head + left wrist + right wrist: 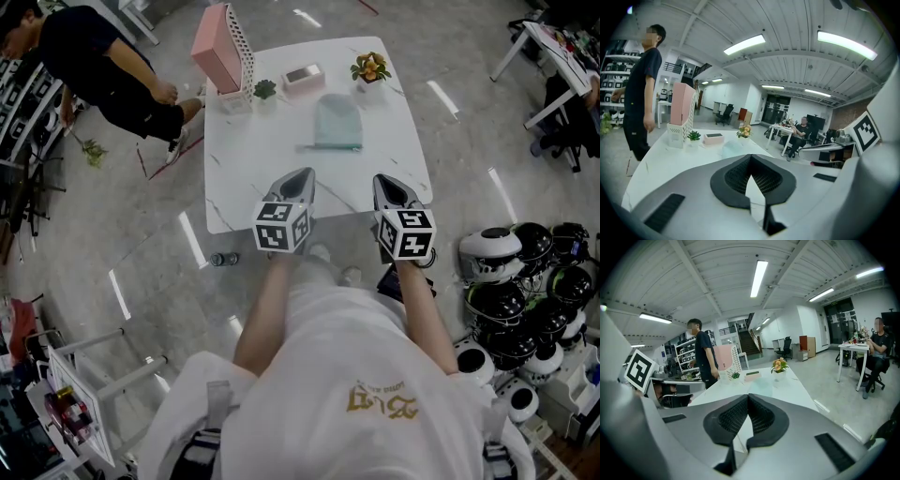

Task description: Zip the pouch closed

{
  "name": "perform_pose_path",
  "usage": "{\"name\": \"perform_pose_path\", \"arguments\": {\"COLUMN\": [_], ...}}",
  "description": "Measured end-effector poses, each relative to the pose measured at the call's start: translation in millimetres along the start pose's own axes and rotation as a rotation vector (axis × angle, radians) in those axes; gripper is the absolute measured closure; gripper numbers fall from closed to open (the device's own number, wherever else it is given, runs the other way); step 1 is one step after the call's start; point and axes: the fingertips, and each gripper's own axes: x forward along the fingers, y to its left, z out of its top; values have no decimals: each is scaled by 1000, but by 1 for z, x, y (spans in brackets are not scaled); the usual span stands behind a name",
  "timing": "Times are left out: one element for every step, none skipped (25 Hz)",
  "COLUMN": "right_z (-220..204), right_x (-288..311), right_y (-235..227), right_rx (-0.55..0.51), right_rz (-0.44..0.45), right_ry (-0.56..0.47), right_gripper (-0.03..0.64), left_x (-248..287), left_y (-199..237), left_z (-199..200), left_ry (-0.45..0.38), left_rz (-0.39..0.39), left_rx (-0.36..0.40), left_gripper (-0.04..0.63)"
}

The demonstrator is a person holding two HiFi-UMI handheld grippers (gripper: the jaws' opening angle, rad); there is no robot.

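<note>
The left gripper (pixel 302 178) and the right gripper (pixel 384 183) both have their fingers clenched on nothing. The pale teal pouch (pixel 337 120) lies flat on the white surface (pixel 262 164), well ahead of the fingers. It looks soft and light, so it may slide. One pair of fingers should pin the fabric and the other should pull the slider.

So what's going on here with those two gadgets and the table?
A person holds a gripper in each hand at the near edge of a white table. The left gripper and right gripper are both shut and empty. The pale teal pouch to be zipped lies untouched farther across the table, near a small flower pot. Nothing has been started yet.
</note>
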Motion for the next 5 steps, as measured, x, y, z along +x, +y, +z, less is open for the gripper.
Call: {"name": "perform_pose_path", "arguments": {"right_z": [0, 0, 0, 0, 1], "right_x": [0, 0, 0, 0, 0], "right_y": [0, 0, 0, 0, 0], "right_rx": [0, 0, 0, 0, 0], "right_rz": [1, 1, 1, 1, 2], "right_ry": [1, 2, 3, 3, 4], "right_gripper": [604, 604, 604, 604, 604], "left_x": [0, 0, 0, -1, -1], "left_y": [0, 0, 0, 0, 0], "left_z": [0, 0, 0, 0, 0], "left_ry": [0, 0, 0, 0, 0], "left_rz": [0, 1, 1, 2, 3], "left_rx": [0, 0, -1, -1, -2], "left_gripper": [580, 578, 578, 578, 580]}}
